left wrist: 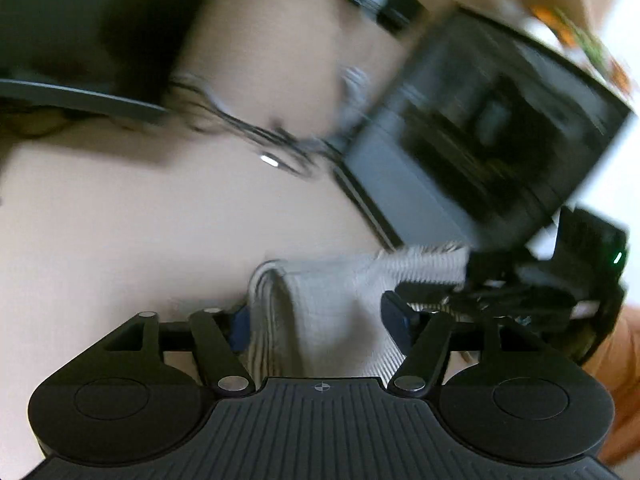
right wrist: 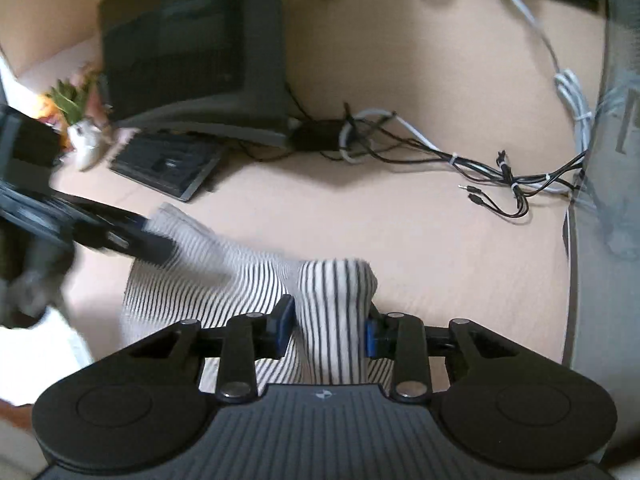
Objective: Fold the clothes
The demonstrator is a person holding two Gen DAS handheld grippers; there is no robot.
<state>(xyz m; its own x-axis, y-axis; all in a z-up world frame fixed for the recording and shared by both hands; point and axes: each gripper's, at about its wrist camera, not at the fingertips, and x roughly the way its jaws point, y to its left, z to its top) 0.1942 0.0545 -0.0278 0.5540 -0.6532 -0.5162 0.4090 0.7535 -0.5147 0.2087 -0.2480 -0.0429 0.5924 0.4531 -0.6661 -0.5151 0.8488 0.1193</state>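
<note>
A white garment with thin dark stripes [right wrist: 224,272] hangs bunched between my two grippers above the beige table [right wrist: 400,220]. In the right wrist view my right gripper [right wrist: 327,328] is shut on a thick fold of it, the blue pads [right wrist: 285,322] pressing both sides. My left gripper [right wrist: 160,246] comes in blurred from the left and clamps the garment's far end. In the left wrist view the garment [left wrist: 332,312] fills the gap of my left gripper [left wrist: 318,324], and the right gripper [left wrist: 460,280] holds its other end at the right.
A dark monitor [right wrist: 188,52] and a black keyboard [right wrist: 168,164] stand at the back left, with flowers [right wrist: 72,100] beside them. A small black box [right wrist: 316,136] and tangled cables [right wrist: 460,160] lie across the back right. A grey curved edge [right wrist: 616,120] borders the right side.
</note>
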